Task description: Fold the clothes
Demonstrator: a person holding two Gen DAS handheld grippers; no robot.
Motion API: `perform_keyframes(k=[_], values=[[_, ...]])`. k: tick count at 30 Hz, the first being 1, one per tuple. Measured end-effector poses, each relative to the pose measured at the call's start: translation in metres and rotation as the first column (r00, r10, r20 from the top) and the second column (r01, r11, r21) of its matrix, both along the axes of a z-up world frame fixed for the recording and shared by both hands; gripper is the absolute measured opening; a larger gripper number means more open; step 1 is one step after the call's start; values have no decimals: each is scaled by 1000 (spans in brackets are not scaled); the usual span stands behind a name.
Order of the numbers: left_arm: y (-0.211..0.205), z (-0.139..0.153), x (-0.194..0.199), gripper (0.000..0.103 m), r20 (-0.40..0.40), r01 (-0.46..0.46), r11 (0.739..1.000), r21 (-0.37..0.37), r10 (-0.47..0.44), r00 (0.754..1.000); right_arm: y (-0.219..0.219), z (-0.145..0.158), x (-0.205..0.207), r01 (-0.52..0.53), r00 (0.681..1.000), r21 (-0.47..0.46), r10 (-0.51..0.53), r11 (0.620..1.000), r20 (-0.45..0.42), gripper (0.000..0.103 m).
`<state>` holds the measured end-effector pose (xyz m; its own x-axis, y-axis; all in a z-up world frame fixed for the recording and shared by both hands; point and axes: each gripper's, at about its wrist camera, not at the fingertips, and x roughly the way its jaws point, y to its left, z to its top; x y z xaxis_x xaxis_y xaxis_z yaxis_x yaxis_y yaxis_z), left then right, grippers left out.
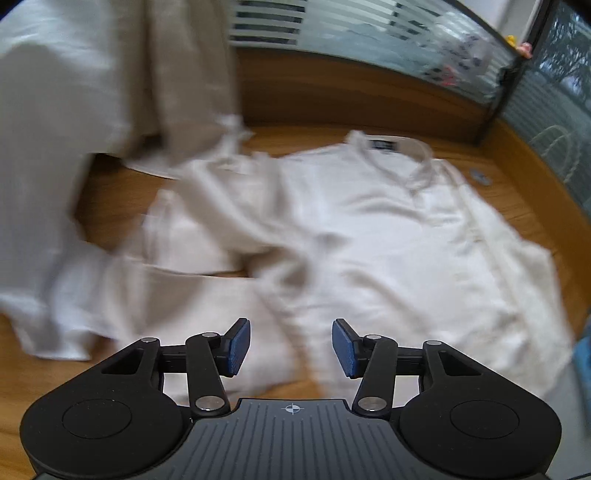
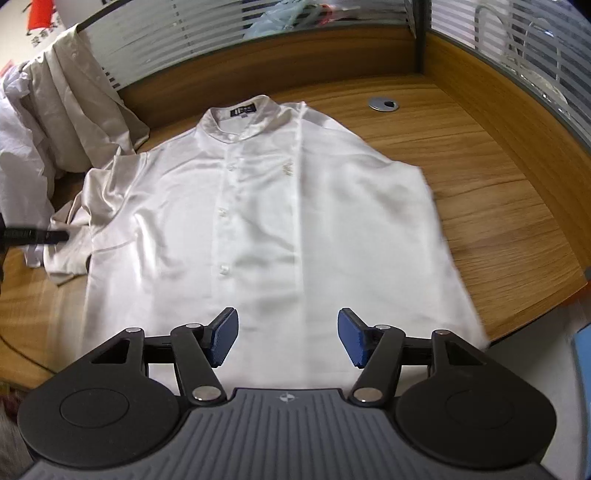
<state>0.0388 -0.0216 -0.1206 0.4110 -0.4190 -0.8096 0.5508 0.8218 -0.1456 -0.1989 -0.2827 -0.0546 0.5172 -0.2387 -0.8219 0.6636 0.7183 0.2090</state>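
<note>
A white button-up shirt [image 2: 295,221] lies front up on the wooden desk [image 2: 498,206], with its collar and dark label [image 2: 243,110] at the far end. Its left sleeve [image 2: 74,229] is crumpled beside the body, and a straight crease runs down right of the buttons. My right gripper [image 2: 288,338] hovers open above the hem with nothing between its blue pads. My left gripper [image 1: 291,345] is open and empty too, over the blurred sleeve side of the shirt [image 1: 388,229]. A black blurred bar [image 2: 40,236] reaches in over the sleeve in the right wrist view.
A heap of beige and white clothes [image 2: 55,110] sits at the back left, large in the left wrist view [image 1: 74,110]. Wooden partitions with striped glass [image 2: 221,33] close the back and right. A metal cable grommet [image 2: 384,104] lies behind the shirt. The desk's curved front edge [image 2: 535,314] is at the right.
</note>
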Motion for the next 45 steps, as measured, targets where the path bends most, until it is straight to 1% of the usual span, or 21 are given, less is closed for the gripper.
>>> perform_keyframes(k=[4, 8, 11, 15, 17, 18, 19, 20, 21, 24, 27, 30, 33, 36, 37, 38, 39, 40, 41, 43, 45], values=[[44, -8, 31, 52, 24, -65, 998, 17, 65, 998, 39, 7, 32, -8, 1000, -16, 8, 1000, 0, 69], [67, -12, 62, 52, 12, -83, 997, 5, 83, 996, 72, 7, 61, -36, 999, -11, 36, 999, -19, 70], [70, -12, 78, 52, -15, -88, 996, -20, 88, 996, 88, 7, 79, -43, 999, 0, 43, 999, -27, 70], [56, -18, 86, 54, -50, -65, 995, -79, 61, 997, 101, 9, 101, -58, 998, 4, 59, 998, -31, 70], [46, -25, 87, 53, -51, -53, 996, -69, 50, 997, 103, 12, 110, -69, 997, 1, 69, 998, -34, 70], [42, -29, 87, 50, -50, -50, 997, -56, 47, 998, 104, 13, 115, -75, 997, 0, 75, 997, -36, 70], [39, -32, 86, 43, -49, -48, 998, -43, 46, 998, 105, 14, 119, -83, 996, -3, 82, 997, -37, 71], [38, -34, 86, 21, -56, -50, 998, -33, 48, 997, 105, 15, 123, -91, 995, -7, 90, 996, -40, 71], [40, -36, 86, 8, -68, -56, 998, -27, 54, 996, 106, 17, 127, -99, 994, -12, 99, 995, -44, 72], [57, -30, 88, 6, -121, -107, 992, -65, 99, 988, 106, 20, 139, -137, 989, -18, 136, 990, -54, 72], [84, -14, 83, 6, -163, -179, 978, -104, 161, 973, 108, 22, 153, -200, 978, -23, 199, 979, -58, 72], [114, 2, 75, 6, -202, -259, 958, -124, 231, 952, 111, 22, 166, -269, 962, -23, 267, 963, -57, 72], [142, 15, 60, 6, -253, -347, 928, -135, 306, 918, 118, 18, 181, -351, 935, -8, 350, 936, -49, 73], [166, 21, 46, 6, -315, -438, 887, -149, 377, 871, 127, 14, 195, -429, 903, 9, 429, 903, -37, 73], [173, 21, 41, 7, -315, -465, 874, -139, 406, 858, 130, 13, 199, -452, 891, 15, 452, 892, -28, 73], [179, 22, 37, 7, -301, -481, 868, -125, 429, 852, 135, 13, 202, -475, 879, 21, 476, 880, -19, 73], [183, 23, 32, 8, -271, -488, 867, -102, 447, 852, 139, 13, 206, -497, 867, 26, 498, 867, -12, 73], [185, 24, 27, 8, -232, -477, 875, -79, 450, 863, 144, 13, 209, -519, 855, 29, 519, 854, -6, 73], [186, 27, 22, 8, -195, -455, 888, -66, 435, 879, 148, 14, 212, -539, 842, 29, 539, 842, -5, 73], [182, 31, 12, 10, -125, -377, 925, -49, 369, 921, 157, 14, 217, -561, 827, 20, 561, 827, -11, 73], [177, 33, 2, 25, -61, -284, 958, -33, 282, 957, 165, 13, 221, -561, 827, 14, 561, 828, -23, 73]])
